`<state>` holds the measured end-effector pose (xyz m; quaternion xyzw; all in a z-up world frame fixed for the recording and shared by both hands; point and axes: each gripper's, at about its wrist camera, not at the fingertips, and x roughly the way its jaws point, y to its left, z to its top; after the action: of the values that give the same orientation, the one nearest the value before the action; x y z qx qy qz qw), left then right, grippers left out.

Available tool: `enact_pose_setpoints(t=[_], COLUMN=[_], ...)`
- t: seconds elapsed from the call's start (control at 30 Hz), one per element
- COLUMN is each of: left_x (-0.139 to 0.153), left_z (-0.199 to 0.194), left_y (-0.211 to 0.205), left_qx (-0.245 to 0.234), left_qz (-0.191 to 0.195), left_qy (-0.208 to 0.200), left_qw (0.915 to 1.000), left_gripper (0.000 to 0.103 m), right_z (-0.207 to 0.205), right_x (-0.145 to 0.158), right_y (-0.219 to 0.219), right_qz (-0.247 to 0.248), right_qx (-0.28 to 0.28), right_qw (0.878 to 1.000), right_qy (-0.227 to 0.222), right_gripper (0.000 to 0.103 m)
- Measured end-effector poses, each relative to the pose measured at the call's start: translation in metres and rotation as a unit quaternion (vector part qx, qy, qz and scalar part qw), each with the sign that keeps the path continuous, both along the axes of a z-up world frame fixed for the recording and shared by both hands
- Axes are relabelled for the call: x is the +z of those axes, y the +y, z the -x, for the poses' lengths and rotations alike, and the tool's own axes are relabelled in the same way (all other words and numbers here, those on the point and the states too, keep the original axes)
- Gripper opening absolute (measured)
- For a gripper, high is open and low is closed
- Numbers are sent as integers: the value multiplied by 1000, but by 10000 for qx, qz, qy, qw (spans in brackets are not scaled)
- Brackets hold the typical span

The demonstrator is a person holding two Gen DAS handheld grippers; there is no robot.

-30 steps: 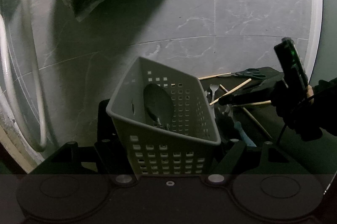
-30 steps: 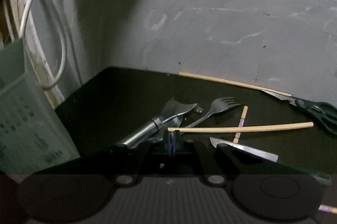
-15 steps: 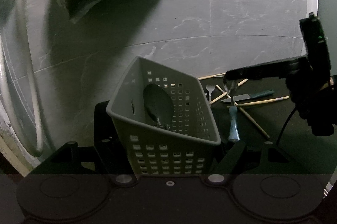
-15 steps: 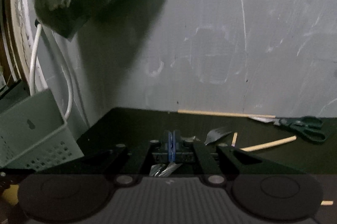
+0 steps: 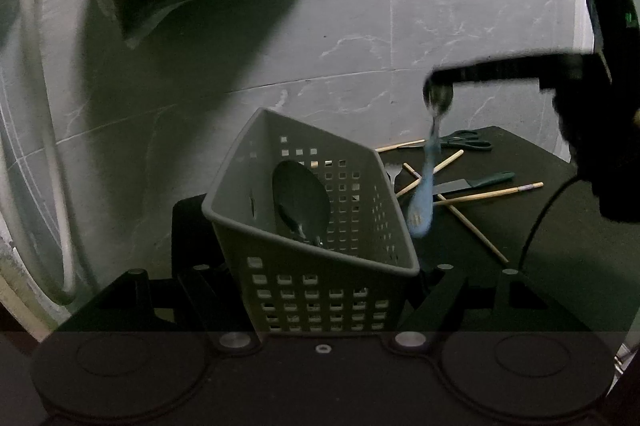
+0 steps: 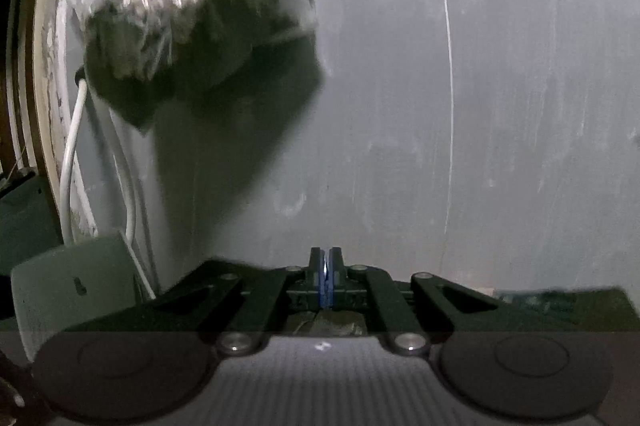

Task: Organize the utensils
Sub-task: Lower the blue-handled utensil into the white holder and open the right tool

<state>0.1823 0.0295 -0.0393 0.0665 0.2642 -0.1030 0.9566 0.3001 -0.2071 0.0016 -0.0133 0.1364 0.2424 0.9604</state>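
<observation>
**Spoon lifted beside the basket**

The right gripper [image 5: 439, 82], jaws pinched on the bowl of a blue-handled metal spoon [image 5: 425, 182], dangles it above the dark tabletop [image 5: 532, 226] just right of the tilted grey perforated plastic basket [image 5: 320, 266]. The left gripper [image 5: 320, 306] clamps that basket, which holds a dark ladle [image 5: 301, 198].

No text legible (green display too blurred).

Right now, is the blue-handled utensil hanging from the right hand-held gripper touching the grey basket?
Cannot tell. In the left wrist view the blue-handled utensil, hanging from the right hand-held gripper, has its blurred lower end beside the grey basket rim; no plain gap or contact shows.
</observation>
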Motion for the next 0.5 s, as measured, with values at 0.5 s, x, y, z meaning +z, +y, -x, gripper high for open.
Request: enact_pose_setpoints(t=[0.5], left_x=[-2], left_z=[0], left_y=[4], left_qx=[-69], left_qz=[47], left_qy=[-35], left_qw=[10000], left_gripper=[77], right_z=[22], right_x=[83], right_y=[33], right_qz=[-229], right_qx=[724], right_qw=[9899], right_qy=[-1195], right_gripper=[2])
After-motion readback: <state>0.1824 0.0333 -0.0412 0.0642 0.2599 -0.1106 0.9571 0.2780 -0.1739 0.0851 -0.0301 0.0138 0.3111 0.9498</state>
